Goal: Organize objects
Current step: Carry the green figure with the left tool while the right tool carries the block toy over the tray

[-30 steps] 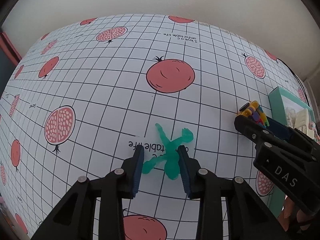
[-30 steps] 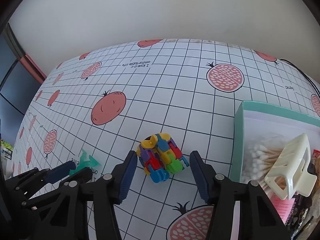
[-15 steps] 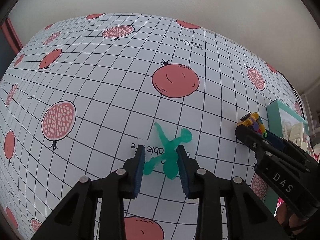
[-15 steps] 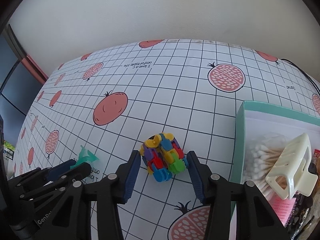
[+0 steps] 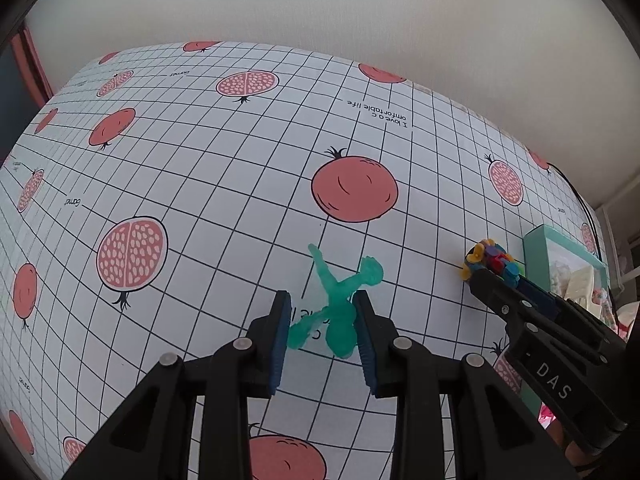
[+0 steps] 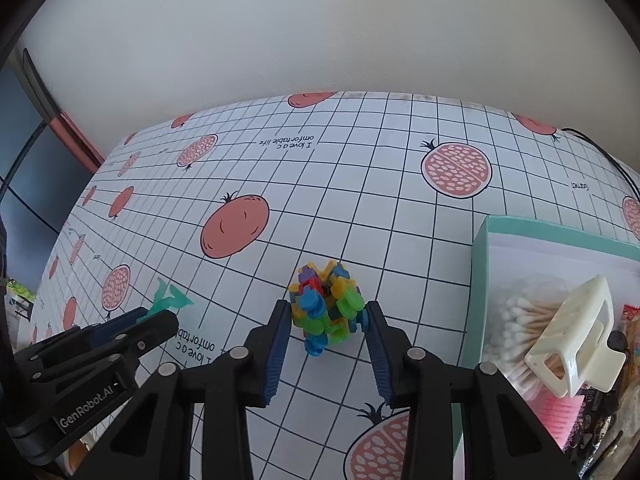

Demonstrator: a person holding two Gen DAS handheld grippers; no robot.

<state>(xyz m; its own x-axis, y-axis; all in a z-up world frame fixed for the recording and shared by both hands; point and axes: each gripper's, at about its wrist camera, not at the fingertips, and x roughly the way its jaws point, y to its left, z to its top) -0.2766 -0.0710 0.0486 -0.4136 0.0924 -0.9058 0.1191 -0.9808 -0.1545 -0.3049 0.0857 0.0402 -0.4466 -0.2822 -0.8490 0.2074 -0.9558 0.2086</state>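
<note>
A translucent green figure [image 5: 340, 300] lies on the pomegranate-print tablecloth [image 5: 224, 184]. My left gripper [image 5: 322, 320] is shut on its lower body, and both blue pads touch it. A ball of colourful interlocking blocks [image 6: 324, 304] sits between the pads of my right gripper [image 6: 326, 320], which is shut on it. The right wrist view also shows the left gripper [image 6: 156, 318] at lower left, with the green figure [image 6: 168, 298] sticking out past its tips. In the left wrist view the right gripper [image 5: 486, 280] holds the block toy [image 5: 490, 258] at the right edge.
A teal box [image 6: 480, 276] stands to the right of the block toy. It holds cotton swabs [image 6: 516, 328], a cream claw clip [image 6: 576, 336] and a pink brush [image 6: 564, 412]. A black cable [image 6: 600, 152] runs along the back right, and a white wall rises behind the table.
Both grippers have narrowed their fingers until the pads touch the toys. The block toy has turned between the right pads. Both cameras have tilted up a little.
</note>
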